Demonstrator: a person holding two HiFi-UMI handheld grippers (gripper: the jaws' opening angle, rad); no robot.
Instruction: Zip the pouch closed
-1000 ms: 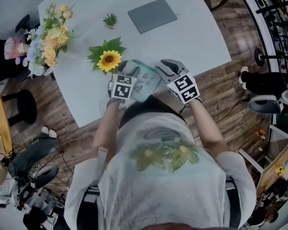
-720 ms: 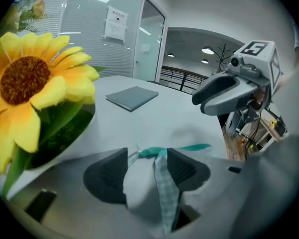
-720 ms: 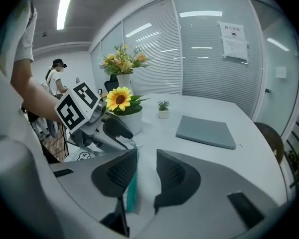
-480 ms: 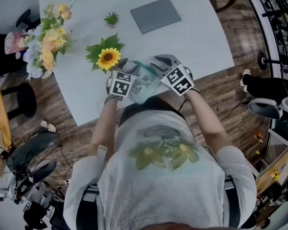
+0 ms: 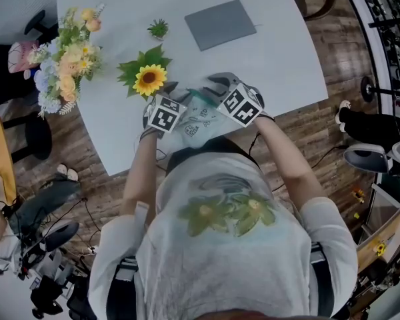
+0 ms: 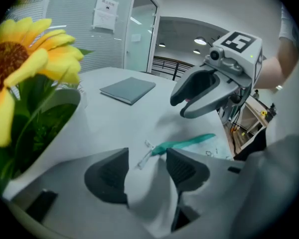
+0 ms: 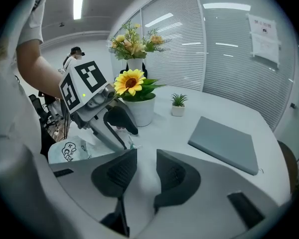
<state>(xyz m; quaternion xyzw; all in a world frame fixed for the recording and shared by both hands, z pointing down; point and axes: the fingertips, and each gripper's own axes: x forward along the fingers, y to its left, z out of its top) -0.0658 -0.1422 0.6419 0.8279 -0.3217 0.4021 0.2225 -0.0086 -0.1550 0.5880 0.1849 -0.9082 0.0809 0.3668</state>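
Because it is a thin white fabric pouch [image 5: 201, 120] printed with small cartoon figures, and limp enough to crease wherever it is touched, it will likely handle as a light, floppy thing with no resistance of its own. Drag on the slider and the whole bag will probably follow unless one end is anchored. It lies at the near edge of the white table [image 5: 280, 59], right in front of the person, between the two grippers and near the yellow artificial sunflower [image 5: 150, 80] in its white pot. The left gripper [image 6: 147, 158] appears to supply that anchor: a gathered fold of the white cloth sits between its dark ribbed jaws, which look pressed onto it at the end where the zip begins. The best hold for the other tool is, in my judgement, the small pale pull tab [image 6: 143, 156] lying just past the left jaws. It is tiny and probably slippery, so a squarely centred pinch is called for. The right gripper [image 7: 147, 158] hovers above the pouch's other end with only a narrow gap between its jaws and nothing in it. The teal zip band [image 6: 189, 142] marks the long axis. It runs from the left gripper towards the right one, across the person's front, with the tab end pointing to the person's left, so closing probably means a pull along that line.
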